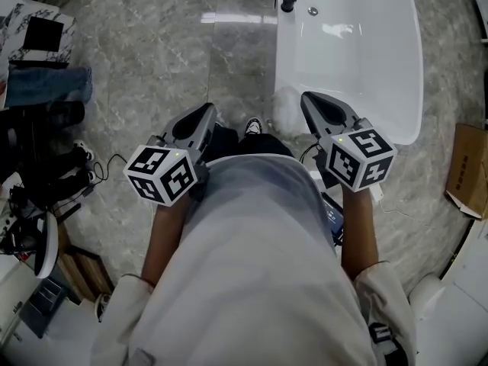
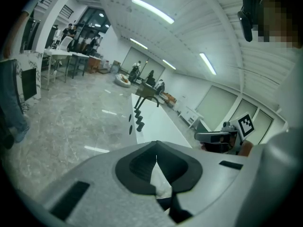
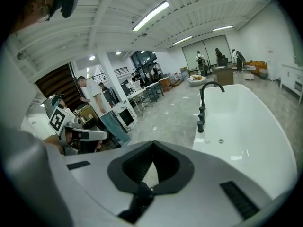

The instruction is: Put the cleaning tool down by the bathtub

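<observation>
both claws are closed and empty as far as i can see. the left claw [image 1: 206,111] has its tips meeting in a thin line in its own view. the right claw [image 1: 308,97] is also fully together with nothing pinched. i judge the task as good as done. a pale, fluffy lump [image 1: 284,107], which i take for the cleaning tool, lies on the floor [image 1: 152,67]. it sits just beside the near end of the bathtub [image 1: 358,59], between my two claws and apart from both. it looks soft and shaggy, whitish like the tub, with no handle i can make out. i see nothing left to do except back away, though i can't tell whether it touches the tub wall.
</observation>
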Tool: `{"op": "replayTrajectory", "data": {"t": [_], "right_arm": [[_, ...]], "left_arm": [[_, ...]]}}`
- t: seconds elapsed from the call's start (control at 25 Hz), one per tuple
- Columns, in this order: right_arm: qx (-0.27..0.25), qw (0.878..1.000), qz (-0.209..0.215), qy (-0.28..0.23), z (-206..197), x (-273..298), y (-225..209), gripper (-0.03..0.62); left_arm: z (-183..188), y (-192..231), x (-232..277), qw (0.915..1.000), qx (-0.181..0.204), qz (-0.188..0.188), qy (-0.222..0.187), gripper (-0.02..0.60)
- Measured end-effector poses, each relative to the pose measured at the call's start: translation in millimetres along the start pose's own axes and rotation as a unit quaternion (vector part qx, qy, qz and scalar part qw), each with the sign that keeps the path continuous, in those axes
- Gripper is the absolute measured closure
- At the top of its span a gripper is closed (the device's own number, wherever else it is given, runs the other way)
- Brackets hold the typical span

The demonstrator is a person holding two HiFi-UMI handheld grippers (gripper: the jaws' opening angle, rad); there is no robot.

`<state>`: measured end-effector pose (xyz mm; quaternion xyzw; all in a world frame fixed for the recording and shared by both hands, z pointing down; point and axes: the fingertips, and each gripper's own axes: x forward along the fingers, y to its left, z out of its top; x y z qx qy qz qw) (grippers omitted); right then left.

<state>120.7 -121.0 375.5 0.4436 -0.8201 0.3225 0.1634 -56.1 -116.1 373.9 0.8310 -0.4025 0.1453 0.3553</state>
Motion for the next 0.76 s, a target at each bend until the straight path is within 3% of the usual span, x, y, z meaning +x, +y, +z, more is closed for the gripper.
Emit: {"op": "replayTrajectory", "data": {"t": [0.76], "right_arm": [[-0.019, 0.998, -0.01, 0.059, -27.0, 0.6, -7.4, 0.582]], "left_arm": [[-13.6, -8.9, 10.0, 0.9995, -0.013, -0.016, 0.025, 0.577]]}}
